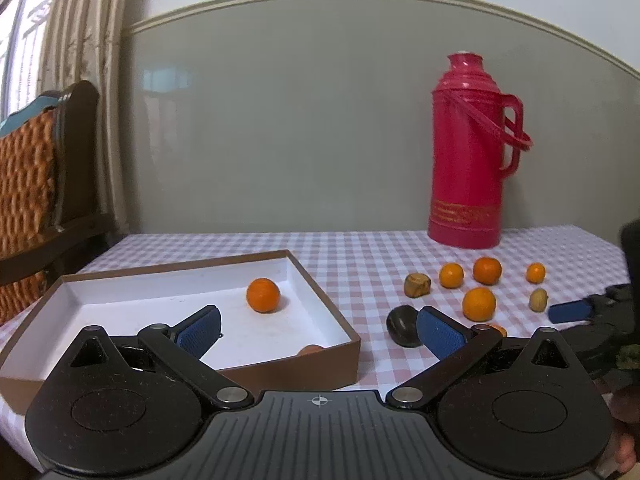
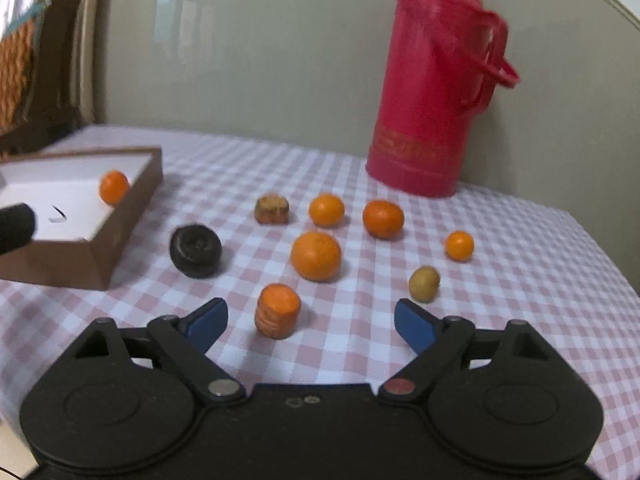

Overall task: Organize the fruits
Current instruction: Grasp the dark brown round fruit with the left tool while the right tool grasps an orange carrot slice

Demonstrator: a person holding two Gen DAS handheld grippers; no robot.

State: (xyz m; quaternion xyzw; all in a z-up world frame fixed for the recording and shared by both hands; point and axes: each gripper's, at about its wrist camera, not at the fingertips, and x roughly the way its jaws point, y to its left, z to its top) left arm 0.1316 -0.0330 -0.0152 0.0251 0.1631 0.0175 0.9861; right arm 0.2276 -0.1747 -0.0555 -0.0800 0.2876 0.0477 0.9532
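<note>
Grippers first: our right gripper (image 2: 311,322) was spread open with the carrot chunk (image 2: 277,316) between its jaws, untouched, and our left gripper (image 1: 318,330) gaped empty over the box (image 1: 320,364). Farther back, oranges (image 2: 316,256) sat loose on the checkered tablecloth (image 2: 520,320), one orange (image 1: 263,295) boxed already.

Glossy plastic flask (image 2: 432,92), matt cardboard box (image 1: 320,364) (white inside), checked cloth tablecloth (image 2: 520,280).

Both wrist views look low across the table (image 1: 360,256) toward the wall — sharing box (image 2: 132,216), fruit, flask (image 1: 466,152).
</note>
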